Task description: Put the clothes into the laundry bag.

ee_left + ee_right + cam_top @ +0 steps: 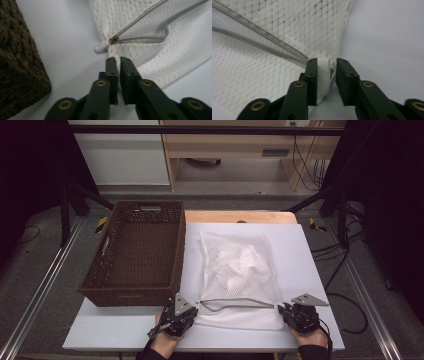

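In the high view, a dark brown woven basket [134,251] fills the left centre of the frame; its inside is bare weave. To its right, in the middle of the frame, a white mesh laundry bag [239,270] lies flat on the white surface [295,250], with crumpled white cloth [241,262] showing through the mesh. A grey zipper [235,302] runs along the bag's near edge, partly open and bowed. The left tool [192,311] sits at the bottom centre, at the bag's near left corner, just in front of the basket's near right corner. The right tool [282,309] sits at the lower right, at the bag's near right corner.

The left gripper view adds detail lost from above: the zipper's metal slider with a rounded white pull tab [101,46] lies at upper centre, at the bag's left edge, on the surface. The left tool [117,60] has its jaws nearly together, a thin slit between them, tips at the bag's edge; whether mesh is pinched there I cannot tell. The basket's weave fills the left edge of that frame.

The right gripper view shows the right tool [326,62] with a folded white fabric tab [323,75] of the bag's corner between its jaws, pressed against the left jaw, a small gap beside the right jaw. The zipper's two tapes converge there from the upper left.
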`<state>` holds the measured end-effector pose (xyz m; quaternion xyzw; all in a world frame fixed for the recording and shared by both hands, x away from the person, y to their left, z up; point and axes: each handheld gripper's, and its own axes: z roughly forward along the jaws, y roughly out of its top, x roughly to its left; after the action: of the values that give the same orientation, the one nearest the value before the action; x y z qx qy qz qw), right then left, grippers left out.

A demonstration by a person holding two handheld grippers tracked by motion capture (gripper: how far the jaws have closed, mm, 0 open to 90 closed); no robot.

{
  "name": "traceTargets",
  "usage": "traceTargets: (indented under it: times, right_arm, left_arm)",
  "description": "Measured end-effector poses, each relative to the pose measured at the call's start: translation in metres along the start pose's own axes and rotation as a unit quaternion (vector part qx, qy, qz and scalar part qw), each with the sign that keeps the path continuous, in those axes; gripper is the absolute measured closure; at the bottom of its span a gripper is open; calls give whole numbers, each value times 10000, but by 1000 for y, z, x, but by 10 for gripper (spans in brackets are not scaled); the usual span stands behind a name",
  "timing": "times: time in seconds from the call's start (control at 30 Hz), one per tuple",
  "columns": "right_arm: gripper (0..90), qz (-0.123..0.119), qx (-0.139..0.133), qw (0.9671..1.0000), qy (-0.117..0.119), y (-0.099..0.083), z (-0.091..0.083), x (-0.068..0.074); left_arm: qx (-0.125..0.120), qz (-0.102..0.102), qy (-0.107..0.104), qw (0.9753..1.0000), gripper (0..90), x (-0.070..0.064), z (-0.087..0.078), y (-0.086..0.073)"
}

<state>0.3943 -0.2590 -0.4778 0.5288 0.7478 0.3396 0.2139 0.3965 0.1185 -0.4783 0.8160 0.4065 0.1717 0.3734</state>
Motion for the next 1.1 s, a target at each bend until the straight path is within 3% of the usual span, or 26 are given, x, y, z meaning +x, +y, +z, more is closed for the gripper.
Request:
traceTargets:
  times: [0.07,0.2,0.4,0.57,0.73,0.93,1.1]
  right_arm:
    - [626,-109,-173,9997,-125,0,-2,1]
    - [565,-116,-528,9985,-53,6,-8,8]
    - [541,-416,-932,9944,279,21,-10,31]
    - [531,-598,-1112,9906,534,36,-7,50]
    - [529,-685,-1156,9881,753,45,0,69]
    - [529,-844,-1120,9855,956,55,13,89]
    - [536,-867,-1042,9850,1068,63,24,102]
  left_arm:
    - [-36,-17,-182,9998,726,2,-2,0]
    - [-70,-59,-321,9994,587,3,-8,-4]
    - [59,-131,-334,9993,563,4,-3,-7]
    - [80,-91,-248,9996,628,0,1,-4]
    - [125,82,-32,9999,710,-6,3,-2]
    - [147,242,50,9996,875,-11,4,-1]
    - [85,55,-110,9999,882,-6,4,-2]
